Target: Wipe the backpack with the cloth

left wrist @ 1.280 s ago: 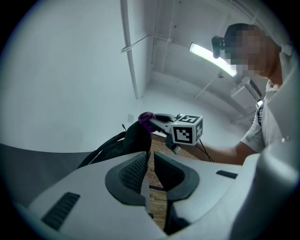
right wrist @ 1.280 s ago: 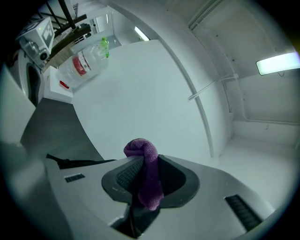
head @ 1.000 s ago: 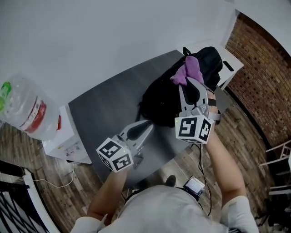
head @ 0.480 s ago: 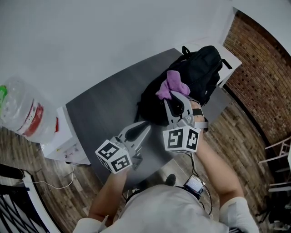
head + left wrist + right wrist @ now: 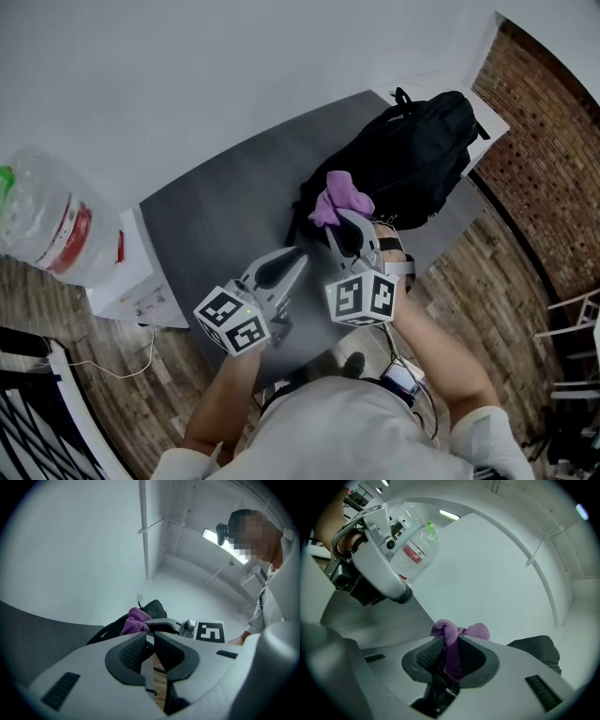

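Your right fingers (image 5: 427,657) pinch the soft purple cloth (image 5: 338,198) right by the black backpack (image 5: 417,159) on the desk (image 5: 220,220). Your left fingers (image 5: 132,651) are closed, empty. The backpack looks floppy; steady it by its top handle (image 5: 403,95).

Wall (image 5: 234,66): painted white, behind the table (image 5: 216,225).
Brick wall (image 5: 553,141): seen at right.
Floor (image 5: 141,422): laid in wood planks.
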Tool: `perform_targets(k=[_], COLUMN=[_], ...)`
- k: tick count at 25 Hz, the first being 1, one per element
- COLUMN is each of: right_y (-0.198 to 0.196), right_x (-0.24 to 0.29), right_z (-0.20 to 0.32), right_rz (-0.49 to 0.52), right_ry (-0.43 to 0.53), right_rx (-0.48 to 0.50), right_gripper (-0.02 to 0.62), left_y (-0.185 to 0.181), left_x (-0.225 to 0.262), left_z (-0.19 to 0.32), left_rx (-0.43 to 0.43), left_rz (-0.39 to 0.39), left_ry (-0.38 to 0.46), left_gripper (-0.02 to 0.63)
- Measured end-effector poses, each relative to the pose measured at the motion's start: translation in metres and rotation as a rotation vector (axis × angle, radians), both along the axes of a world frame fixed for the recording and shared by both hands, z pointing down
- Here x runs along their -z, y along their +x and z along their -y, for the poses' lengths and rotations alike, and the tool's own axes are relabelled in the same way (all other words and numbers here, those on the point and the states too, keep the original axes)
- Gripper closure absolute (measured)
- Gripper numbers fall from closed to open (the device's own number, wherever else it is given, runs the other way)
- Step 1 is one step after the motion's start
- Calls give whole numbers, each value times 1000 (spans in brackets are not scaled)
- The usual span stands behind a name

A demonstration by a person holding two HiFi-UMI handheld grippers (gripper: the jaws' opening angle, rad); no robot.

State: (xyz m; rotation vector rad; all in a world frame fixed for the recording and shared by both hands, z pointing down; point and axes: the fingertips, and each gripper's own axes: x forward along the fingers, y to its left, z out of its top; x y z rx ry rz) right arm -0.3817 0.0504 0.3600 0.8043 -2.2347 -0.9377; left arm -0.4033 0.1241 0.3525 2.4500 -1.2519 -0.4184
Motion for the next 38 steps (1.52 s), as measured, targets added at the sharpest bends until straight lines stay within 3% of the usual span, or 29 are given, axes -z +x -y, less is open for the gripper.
perform_targets(k=[10, 17, 24, 26, 30, 34, 36, 38], right_y=[-3, 20, 85, 107, 154, 177, 182, 182], right_x=[-58, 0, 112, 145, 182, 156, 142, 135], right_z=[-3, -19, -14, -7, 25, 64, 73, 73], right_rz=[-18, 92, 291, 416, 685, 909, 952, 924], right_ry=[-184, -102, 63, 87, -15, -270, -308, -278], right_rx=[-13, 1, -35, -61, -141, -181, -207, -211], right_gripper=[502, 502, 502, 502, 502, 502, 502, 502], left_y=[-12, -2, 30, 39, 55, 61, 60, 58], left_x=[-11, -9, -4, -3, 3, 2, 2, 2], left_z=[-3, -1, 6, 7, 10, 9, 8, 8], left_rx=[18, -7, -77, -99, -138, -141, -138, -130], left_rz=[10, 13, 23, 27, 53, 51, 54, 58], left_ry=[-24, -28, -23, -17, -3, -25, -30, -37], left_gripper=[565, 565, 565, 565, 565, 565, 565, 565])
